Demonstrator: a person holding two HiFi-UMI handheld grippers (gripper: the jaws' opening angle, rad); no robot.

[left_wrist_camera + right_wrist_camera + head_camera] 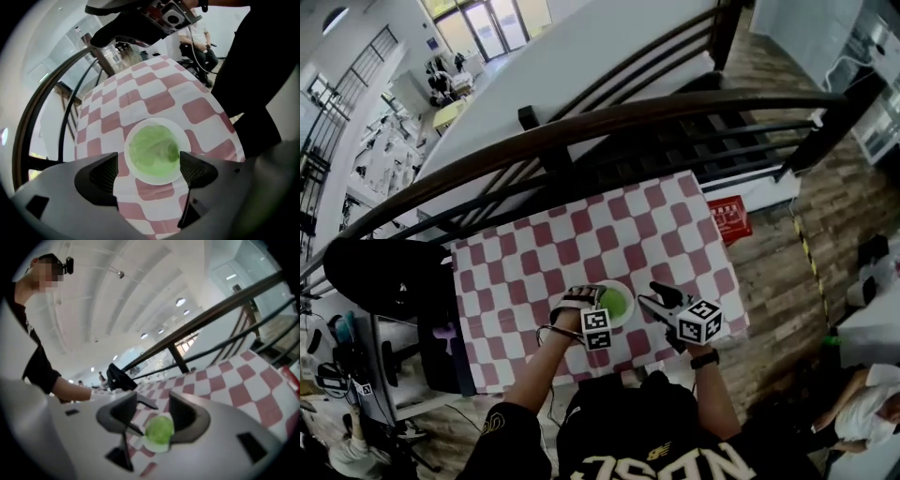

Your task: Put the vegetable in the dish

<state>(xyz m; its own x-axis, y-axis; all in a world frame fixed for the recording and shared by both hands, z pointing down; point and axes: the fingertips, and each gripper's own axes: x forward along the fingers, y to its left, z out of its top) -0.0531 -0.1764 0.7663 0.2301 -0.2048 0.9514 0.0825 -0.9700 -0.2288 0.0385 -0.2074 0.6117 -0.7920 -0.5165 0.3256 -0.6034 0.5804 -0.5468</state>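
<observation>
Hovering over the filled dish

Left gripper (149, 165) hangs with jaws spread wide above the white dish (154, 180), low in the frame centre. The green vegetable (152, 149) lies inside it. Right gripper (153, 405), also spread and empty, is near, over the checkered cloth (157, 101).

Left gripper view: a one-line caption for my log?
Open left gripper facing a white dish with green vegetable on checked cloth.

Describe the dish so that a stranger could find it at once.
Look at the table covered in red-and-white checks, beside the dark railing. Near its front edge sits the dish: the only round white thing on it, filled with a light green vegetable.
</observation>
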